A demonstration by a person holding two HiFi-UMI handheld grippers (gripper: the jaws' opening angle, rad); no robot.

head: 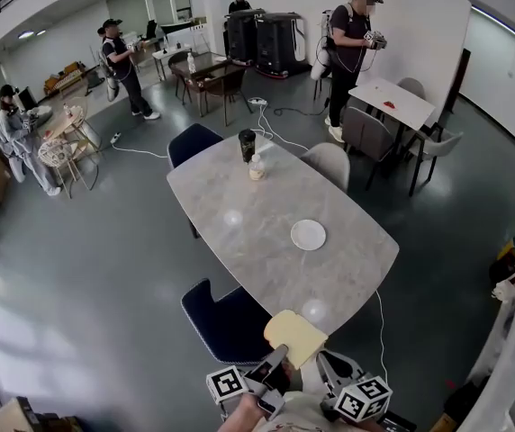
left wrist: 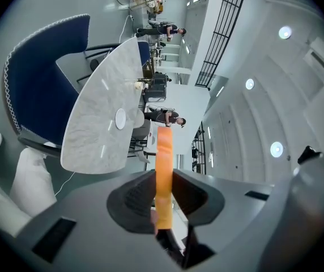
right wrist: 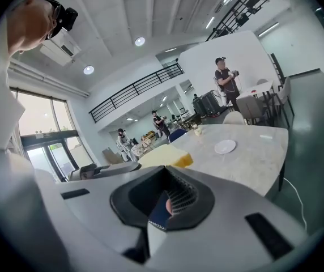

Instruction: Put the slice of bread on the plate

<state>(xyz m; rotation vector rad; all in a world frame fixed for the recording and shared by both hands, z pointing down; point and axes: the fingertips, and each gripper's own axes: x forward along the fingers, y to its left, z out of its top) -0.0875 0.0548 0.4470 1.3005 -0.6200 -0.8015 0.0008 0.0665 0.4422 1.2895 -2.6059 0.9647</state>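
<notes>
Bread slice (head: 295,337), clamped in my left gripper (head: 275,364), hovers by the table's (head: 266,259) near edge, 6 o'clock from the plate (head: 308,234), bare tabletop between. My right gripper (head: 335,362) gapes empty.

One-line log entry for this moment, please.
left claw: shut on pale yellow bread slice; right claw: open, empty; round white plate: bare

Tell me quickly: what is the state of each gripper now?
Left gripper: closed on the slice of bread.
Right gripper: jaws slightly apart, empty.
</notes>
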